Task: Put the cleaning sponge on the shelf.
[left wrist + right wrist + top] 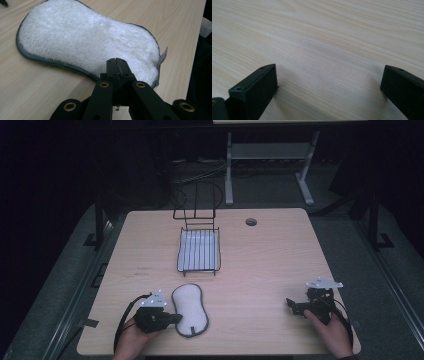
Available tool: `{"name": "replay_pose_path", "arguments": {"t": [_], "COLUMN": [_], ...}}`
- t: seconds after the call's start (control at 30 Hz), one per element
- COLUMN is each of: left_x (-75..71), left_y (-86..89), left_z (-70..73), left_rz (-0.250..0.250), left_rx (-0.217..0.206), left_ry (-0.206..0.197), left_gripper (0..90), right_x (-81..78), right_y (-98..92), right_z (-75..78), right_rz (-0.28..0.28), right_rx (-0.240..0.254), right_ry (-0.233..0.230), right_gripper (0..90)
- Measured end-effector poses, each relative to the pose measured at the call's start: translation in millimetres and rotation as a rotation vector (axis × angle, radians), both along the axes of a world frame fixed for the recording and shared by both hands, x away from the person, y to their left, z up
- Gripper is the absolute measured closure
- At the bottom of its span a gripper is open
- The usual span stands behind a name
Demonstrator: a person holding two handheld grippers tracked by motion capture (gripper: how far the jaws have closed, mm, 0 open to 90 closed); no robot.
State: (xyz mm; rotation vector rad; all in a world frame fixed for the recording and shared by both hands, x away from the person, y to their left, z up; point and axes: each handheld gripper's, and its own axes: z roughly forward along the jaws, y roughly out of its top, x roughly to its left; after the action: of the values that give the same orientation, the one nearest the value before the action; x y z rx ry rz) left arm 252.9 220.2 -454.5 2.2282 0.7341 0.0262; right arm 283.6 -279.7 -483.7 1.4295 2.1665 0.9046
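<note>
One white scrubbing pad (189,309) with a dark stitched edge lies flat on the wooden table (265,265), and one black wire rack (198,249) stands beyond it toward the far edge, well apart from both tools. There are two grippers. The left gripper (176,318) has its fingers pressed together with nothing between them; in the left gripper view the closed tips (117,65) sit over the pad's (85,42) near edge, by its narrow waist, though whether they touch the fabric cannot be told. A small pale tag (163,55) sticks out from the pad's edge to the right of those tips. The right gripper (292,306) rests well apart from the pad, its fingers (258,86) spread wide over bare wood. One round cable hole (251,222) sits in the table beyond the rack. Nothing stands between either gripper and the pad.
</note>
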Motion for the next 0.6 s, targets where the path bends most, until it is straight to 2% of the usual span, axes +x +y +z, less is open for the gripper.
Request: {"name": "replay_pose_path", "arguments": {"t": [0.23,0.6], "left_x": [1.0,3.2], "left_y": [-16.8,-36.5], "left_z": [0.0,0.8], "left_rz": [-0.044,-0.084], "left_rx": [0.008,0.02], "left_ry": [-0.006,-0.016], "left_gripper": [89.8,89.8], "right_x": [0.0,0.0], "right_y": [0.0,0.0], "right_z": [0.0,0.0], "right_rz": [0.0,0.0], "right_rx": [0.0,0.0], "right_ry": [0.0,0.0], "right_gripper": [0.5,0.6]}}
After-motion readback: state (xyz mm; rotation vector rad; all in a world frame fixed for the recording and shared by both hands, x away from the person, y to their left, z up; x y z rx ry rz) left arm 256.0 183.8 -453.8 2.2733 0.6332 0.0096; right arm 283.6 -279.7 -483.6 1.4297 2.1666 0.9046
